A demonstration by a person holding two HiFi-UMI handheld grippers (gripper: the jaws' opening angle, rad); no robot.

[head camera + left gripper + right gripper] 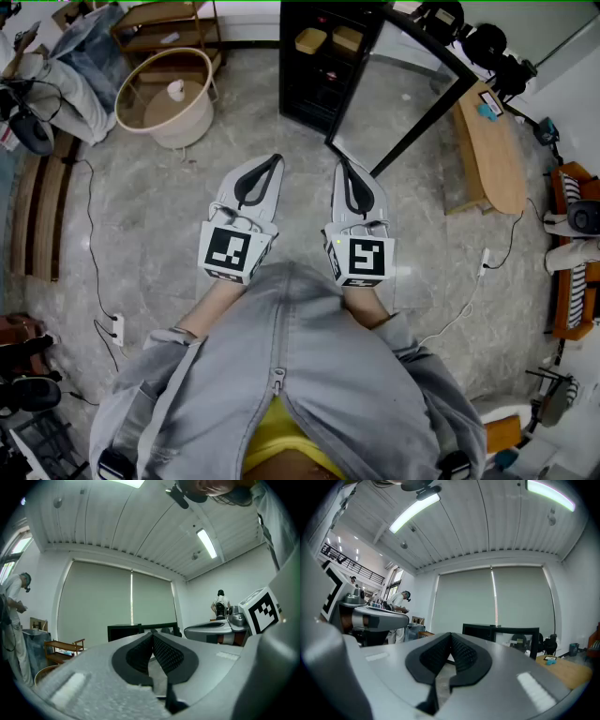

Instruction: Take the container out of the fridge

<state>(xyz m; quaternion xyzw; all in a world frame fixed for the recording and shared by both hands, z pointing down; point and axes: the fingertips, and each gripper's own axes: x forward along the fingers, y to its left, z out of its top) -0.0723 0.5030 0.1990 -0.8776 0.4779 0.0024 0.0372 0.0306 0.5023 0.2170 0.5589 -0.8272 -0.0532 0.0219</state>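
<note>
A small black fridge (pixel 323 66) stands on the floor ahead with its glass door (pixel 398 89) swung open to the right. Two tan containers (pixel 310 40) sit on its top shelf. Both grippers hang side by side well short of the fridge, pointing at it. My left gripper (pixel 277 159) is shut with its tips together and nothing between them. My right gripper (pixel 338 161) is likewise shut and empty. In the left gripper view the left gripper (pixel 152 635) shows its black pads meeting; the right gripper (pixel 450 635) looks the same in its own view.
A round cream tub (pixel 167 98) stands left of the fridge, by a wooden shelf rack (pixel 169 28). A wooden bench (pixel 492 145) lies to the right. Cables and a power strip (pixel 114 328) trail on the stone floor. People stand at the room's edges.
</note>
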